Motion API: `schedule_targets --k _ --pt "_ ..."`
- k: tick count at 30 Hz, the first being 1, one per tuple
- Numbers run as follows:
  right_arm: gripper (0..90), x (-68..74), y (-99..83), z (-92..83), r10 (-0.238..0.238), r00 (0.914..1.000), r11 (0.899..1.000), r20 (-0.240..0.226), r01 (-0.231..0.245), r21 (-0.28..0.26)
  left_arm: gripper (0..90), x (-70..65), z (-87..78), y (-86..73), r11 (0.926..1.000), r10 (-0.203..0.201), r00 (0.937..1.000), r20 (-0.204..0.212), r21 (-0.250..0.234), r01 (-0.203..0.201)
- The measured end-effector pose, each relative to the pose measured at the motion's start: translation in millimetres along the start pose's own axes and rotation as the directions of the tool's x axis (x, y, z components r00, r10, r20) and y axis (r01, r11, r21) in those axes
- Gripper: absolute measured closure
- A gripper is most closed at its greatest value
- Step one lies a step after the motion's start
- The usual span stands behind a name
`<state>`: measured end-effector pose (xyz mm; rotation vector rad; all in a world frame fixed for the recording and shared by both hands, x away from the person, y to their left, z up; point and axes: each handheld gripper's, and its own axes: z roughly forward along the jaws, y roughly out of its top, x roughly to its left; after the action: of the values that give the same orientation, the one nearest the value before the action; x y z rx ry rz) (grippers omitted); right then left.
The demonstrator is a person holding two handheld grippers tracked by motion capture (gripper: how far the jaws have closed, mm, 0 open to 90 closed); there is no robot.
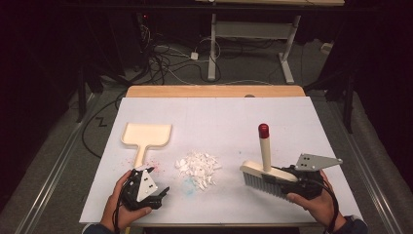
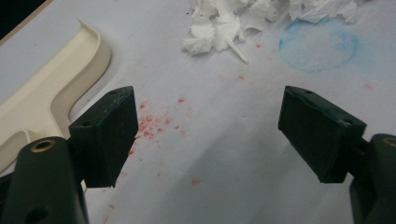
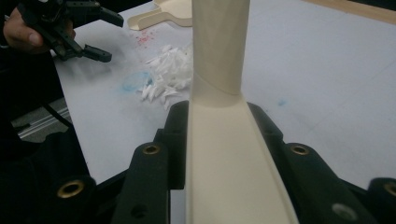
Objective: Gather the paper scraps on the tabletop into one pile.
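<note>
A: What did we find on the table (image 1: 311, 122) at that moment?

B: We saw a white sheet covering it, and near the middle of the sheet a small pile of torn white paper scraps (image 1: 198, 165). A cream dustpan (image 1: 146, 135) lay flat to the left of the pile, its handle pointing toward the person. We also noted red specks (image 2: 152, 123) beside that handle and a faint blue ring stain (image 2: 319, 45) just in front of the scraps.

A: And the right gripper (image 1: 297, 176)?

B: We found it clamped on the cream head of a brush (image 1: 265, 170). In the right gripper view the two black jaws pressed against either side of the brush head, and the handle rose straight ahead of the camera. From the high view we saw the brush standing to the right of the scraps, well apart from them, bristles down on the sheet, its handle upright and capped in red. The person's right hand (image 1: 316, 202) wrapped the gripper from behind.

A: What about the left gripper (image 1: 155, 181)?

B: We saw its jaws spread wide with nothing between them. In the left gripper view they framed bare sheet and the red specks, with the dustpan's handle just beside the left jaw. The left hand (image 1: 124, 204) held it near the table's front edge, close to the end of the dustpan's handle, though we could not tell whether it touched.
</note>
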<state>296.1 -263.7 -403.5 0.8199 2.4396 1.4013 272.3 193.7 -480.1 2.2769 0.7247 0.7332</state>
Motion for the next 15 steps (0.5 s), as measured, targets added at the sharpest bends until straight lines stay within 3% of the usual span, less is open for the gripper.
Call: schedule_targets --k 3,9,15 --pt "67.6 -3.3 -2.8 -6.6 0.021 0.9998 1.000 -0.007 -0.020 0.007 19.2 0.2 0.3 -0.3 1.0000 -0.004 1.0000 0.000 0.004 0.004" --pt "67.5 -15.9 -7.4 -9.5 0.099 0.9942 0.991 -0.040 -0.095 0.093 19.2 -1.3 1.3 0.9 1.0000 -0.002 1.0000 0.004 0.003 0.002" --pt "66.9 -34.5 -7.7 -0.8 0.140 0.9902 0.980 -0.003 -0.138 0.141 19.2 -4.6 4.2 2.8 0.9999 0.008 0.9997 0.024 0.009 -0.009"
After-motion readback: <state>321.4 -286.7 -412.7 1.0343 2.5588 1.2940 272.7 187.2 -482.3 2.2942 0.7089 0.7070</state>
